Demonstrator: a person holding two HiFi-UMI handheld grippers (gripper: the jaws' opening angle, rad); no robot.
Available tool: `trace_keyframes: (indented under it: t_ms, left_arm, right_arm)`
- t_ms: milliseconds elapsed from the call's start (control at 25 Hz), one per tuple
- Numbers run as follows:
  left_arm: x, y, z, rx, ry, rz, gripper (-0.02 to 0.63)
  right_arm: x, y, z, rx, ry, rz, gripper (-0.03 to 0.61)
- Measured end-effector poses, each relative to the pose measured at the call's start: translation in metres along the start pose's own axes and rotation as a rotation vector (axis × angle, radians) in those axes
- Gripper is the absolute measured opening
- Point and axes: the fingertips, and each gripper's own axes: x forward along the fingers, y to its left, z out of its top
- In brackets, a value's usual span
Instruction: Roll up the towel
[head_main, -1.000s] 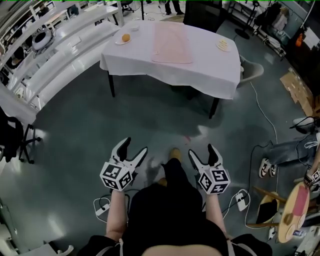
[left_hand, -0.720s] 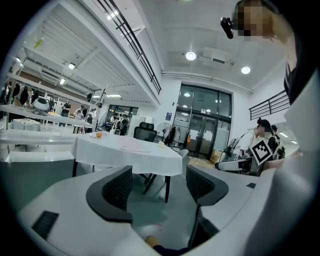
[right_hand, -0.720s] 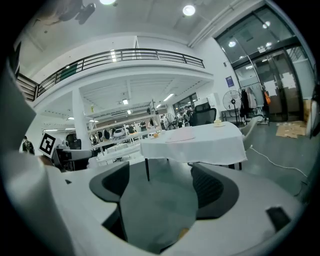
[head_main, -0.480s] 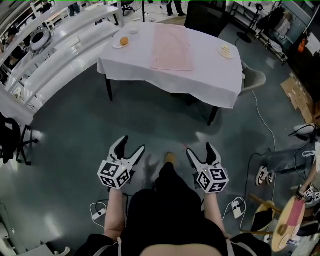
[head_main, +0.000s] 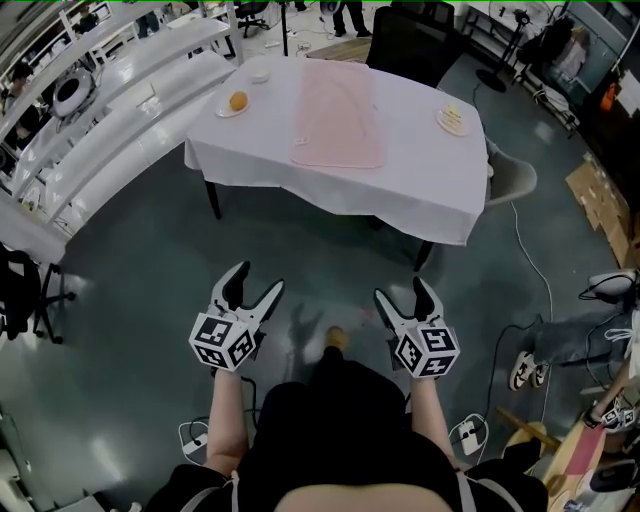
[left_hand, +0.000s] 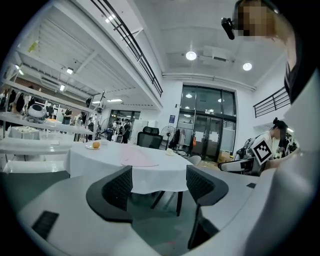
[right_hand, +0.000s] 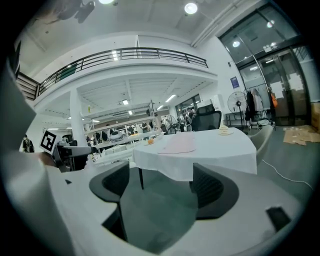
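A pink towel (head_main: 338, 118) lies flat and unrolled on the white-clothed table (head_main: 420, 170) ahead of me; the same towel (left_hand: 139, 159) appears in the left gripper view, and the towel (right_hand: 177, 144) also in the right gripper view. My left gripper (head_main: 254, 283) hangs over the floor well short of the table, open and empty. My right gripper (head_main: 404, 295) is level with it, also open and empty. Both point toward the table.
A plate with an orange (head_main: 236, 102) sits at the table's left, a small bowl (head_main: 260, 73) behind it, and a plate of food (head_main: 453, 120) at the right. A black chair (head_main: 415, 42) stands behind the table, a grey chair (head_main: 512, 175) at its right. Cables (head_main: 530, 260) cross the floor.
The table and towel have come nearer and lower in the head view as I walked forward. Both grippers stayed open and moved slightly up and forward.
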Motion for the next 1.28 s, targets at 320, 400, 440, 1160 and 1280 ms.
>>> trace_keyframes:
  t_ms: [320,400,440,1160,1280]
  left_arm:
    - [0.059,0.027,0.017,-0.011,-0.005,0.042,0.345]
    - [0.072,0.035,0.019,-0.011,-0.005,0.054,0.345]
    - [0.078,0.039,0.021,-0.011,-0.006,0.059,0.345]
    - [0.145,0.055,0.014,-0.045,-0.013,0.104,0.345]
    - [0.139,0.054,-0.001,-0.055,0.016,0.114,0.345]
  right_arm:
    - [0.065,-0.039,0.032,-0.019,0.012,0.033,0.413]
    - [0.082,-0.044,0.037,-0.023,0.016,0.045,0.413]
    - [0.090,-0.047,0.040,-0.025,0.017,0.051,0.413]
    - [0.159,-0.086,0.053,-0.040,0.038,0.113,0.413]
    - [0.158,-0.083,0.036,-0.029,0.073,0.120,0.413]
